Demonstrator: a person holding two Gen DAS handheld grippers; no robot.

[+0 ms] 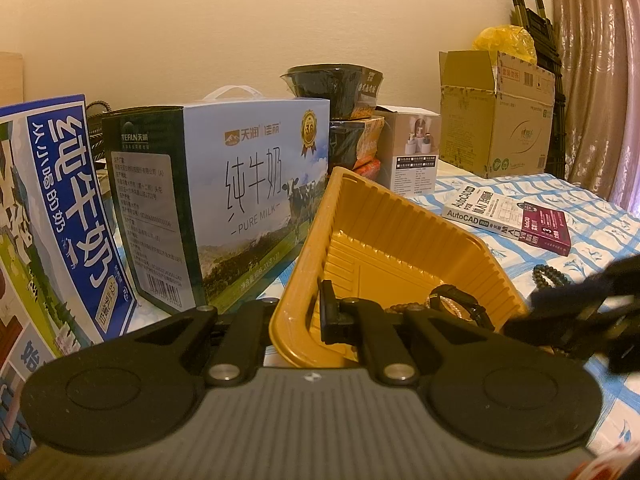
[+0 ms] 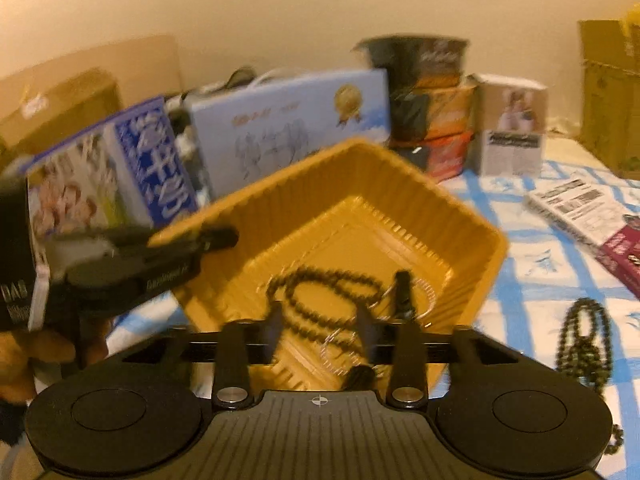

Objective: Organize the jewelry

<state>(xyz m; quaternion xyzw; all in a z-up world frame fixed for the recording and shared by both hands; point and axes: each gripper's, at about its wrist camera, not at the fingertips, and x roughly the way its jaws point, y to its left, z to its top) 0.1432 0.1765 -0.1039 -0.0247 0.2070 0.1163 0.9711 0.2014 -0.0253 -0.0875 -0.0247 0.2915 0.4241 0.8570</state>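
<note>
Ribbed yellow plastic tray (image 1: 400, 240): tilted, rim pinched by left hand-held gripper (image 1: 298, 316); beads may spill. Right hand-held gripper (image 2: 320, 336): spread above dark bead necklace (image 2: 320, 292).

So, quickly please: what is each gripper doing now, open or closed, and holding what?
Left gripper: closed on the rim of the tilted yellow ribbed plastic tray.
Right gripper: open, holding nothing, above the tray.
</note>
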